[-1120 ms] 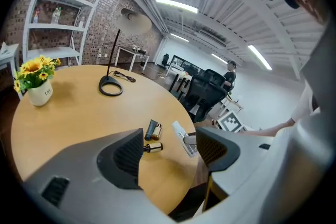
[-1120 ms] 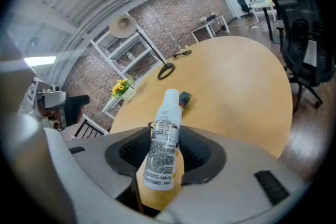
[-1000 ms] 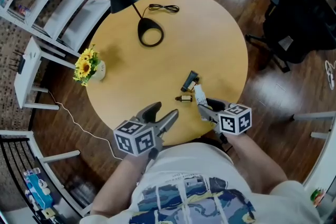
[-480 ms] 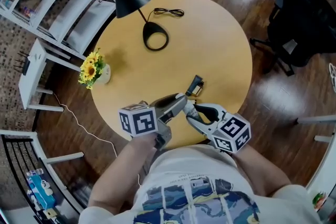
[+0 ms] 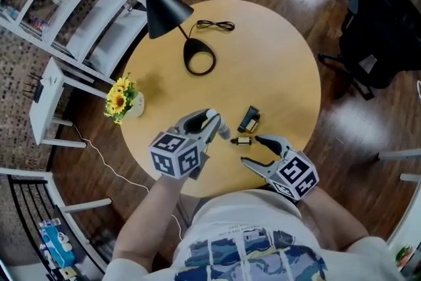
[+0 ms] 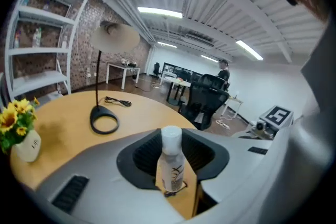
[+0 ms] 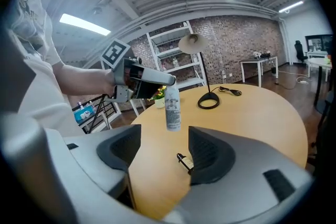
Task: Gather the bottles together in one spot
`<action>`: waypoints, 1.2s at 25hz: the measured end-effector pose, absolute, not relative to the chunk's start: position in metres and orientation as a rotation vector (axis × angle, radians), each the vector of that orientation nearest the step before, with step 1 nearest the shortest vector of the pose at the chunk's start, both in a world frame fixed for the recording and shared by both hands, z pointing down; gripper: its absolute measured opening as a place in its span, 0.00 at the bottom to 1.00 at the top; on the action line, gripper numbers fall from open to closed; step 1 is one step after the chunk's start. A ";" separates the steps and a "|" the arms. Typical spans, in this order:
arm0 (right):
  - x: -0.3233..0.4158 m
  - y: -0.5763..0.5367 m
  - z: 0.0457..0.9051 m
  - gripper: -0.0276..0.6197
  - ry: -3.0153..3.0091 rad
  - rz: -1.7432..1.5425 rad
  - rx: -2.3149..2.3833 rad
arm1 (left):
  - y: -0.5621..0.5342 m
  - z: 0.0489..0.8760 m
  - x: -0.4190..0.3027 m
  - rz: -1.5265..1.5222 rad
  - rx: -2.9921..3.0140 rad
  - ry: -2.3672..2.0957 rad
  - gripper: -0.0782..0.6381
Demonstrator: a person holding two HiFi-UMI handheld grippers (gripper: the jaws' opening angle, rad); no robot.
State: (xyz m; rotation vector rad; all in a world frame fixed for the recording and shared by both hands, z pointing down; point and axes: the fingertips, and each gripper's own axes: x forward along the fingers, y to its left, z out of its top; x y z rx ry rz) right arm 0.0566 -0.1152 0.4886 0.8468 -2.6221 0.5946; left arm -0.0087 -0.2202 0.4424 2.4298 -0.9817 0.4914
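My left gripper [image 5: 214,123] is shut on a white spray bottle [image 5: 222,130], its jaws having just been closing. In the left gripper view the white bottle [image 6: 170,162] stands upright between the jaws. The right gripper view shows it [image 7: 172,107] hanging above the round wooden table [image 5: 276,56]. My right gripper [image 5: 251,151] has just been opening and stands open, holding nothing. A small brown dropper bottle [image 5: 241,141] lies on the table between its jaws, also in the right gripper view [image 7: 185,161]. A black bottle [image 5: 248,119] lies just beyond.
A black desk lamp [image 5: 164,6] with a ring base [image 5: 199,59] and a coiled cable [image 5: 215,25] stand at the table's far side. A sunflower vase [image 5: 122,102] sits at the left edge. White shelving [image 5: 66,29] and an office chair [image 5: 375,36] flank the table.
The white bottle passed from the right gripper to the left. The left gripper came in and shut on it; the right gripper let go, opened and drew back toward the table's near edge.
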 end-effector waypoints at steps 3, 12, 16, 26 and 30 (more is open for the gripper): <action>0.064 -0.115 0.495 0.52 -2.604 0.638 0.849 | -0.259 0.454 -0.035 0.469 2.411 -1.149 0.27; 0.099 -0.116 0.510 0.52 -2.549 0.769 0.923 | -0.363 0.510 -0.076 0.454 2.410 -1.412 0.27; 0.116 -0.125 0.506 0.52 -2.551 0.796 1.028 | -0.403 0.531 -0.080 0.463 2.446 -1.467 0.27; 0.134 -0.118 0.527 0.51 -2.433 0.916 1.093 | -0.444 0.562 -0.084 0.441 2.512 -1.551 0.27; 0.127 -0.124 0.525 0.51 -2.438 0.901 1.089 | -0.444 0.561 -0.089 0.409 2.492 -1.550 0.27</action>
